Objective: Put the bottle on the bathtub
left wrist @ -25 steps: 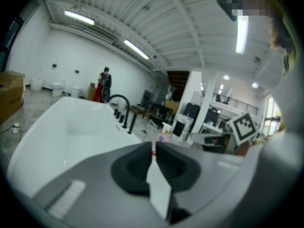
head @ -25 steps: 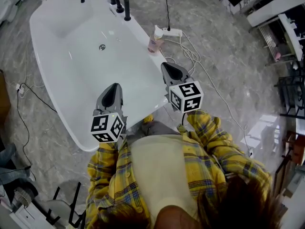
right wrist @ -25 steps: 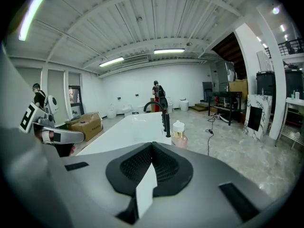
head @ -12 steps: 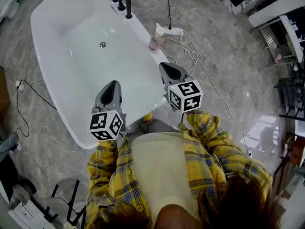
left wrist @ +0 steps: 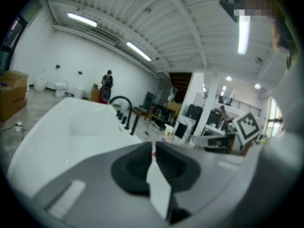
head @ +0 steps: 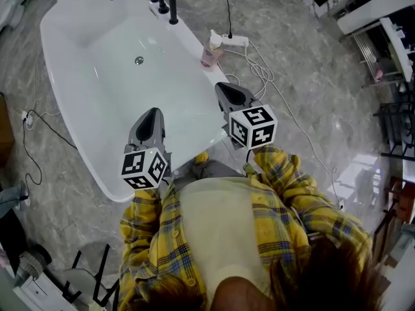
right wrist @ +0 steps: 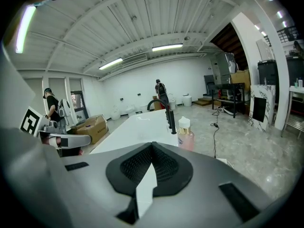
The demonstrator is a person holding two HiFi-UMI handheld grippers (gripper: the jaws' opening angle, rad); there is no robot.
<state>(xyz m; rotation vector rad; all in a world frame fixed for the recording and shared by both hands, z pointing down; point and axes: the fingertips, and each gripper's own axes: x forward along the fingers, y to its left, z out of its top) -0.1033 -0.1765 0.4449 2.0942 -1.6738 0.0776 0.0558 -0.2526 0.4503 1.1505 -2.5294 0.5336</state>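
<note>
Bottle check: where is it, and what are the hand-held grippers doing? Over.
Shut and empty: left hand-held gripper, right hand-held gripper. Pink bottle upright on bathtub rim, ungripped. Nothing in the way.

In the head view the bathtub (head: 55, 18) loses its far rim to the top edge, and its near rim runs under the left claw (head: 151, 120) and the person's shirt (head: 220, 232). The hands holding that claw and the right claw (head: 225, 92) are hidden behind the 2 claws' own bodies. The bottle (head: 210, 49) is too small for its label to be read. In the right gripper view the claw's body covers the bottle's base. A distant figure (left wrist: 108, 82) by the wall is too small to make out.
</note>
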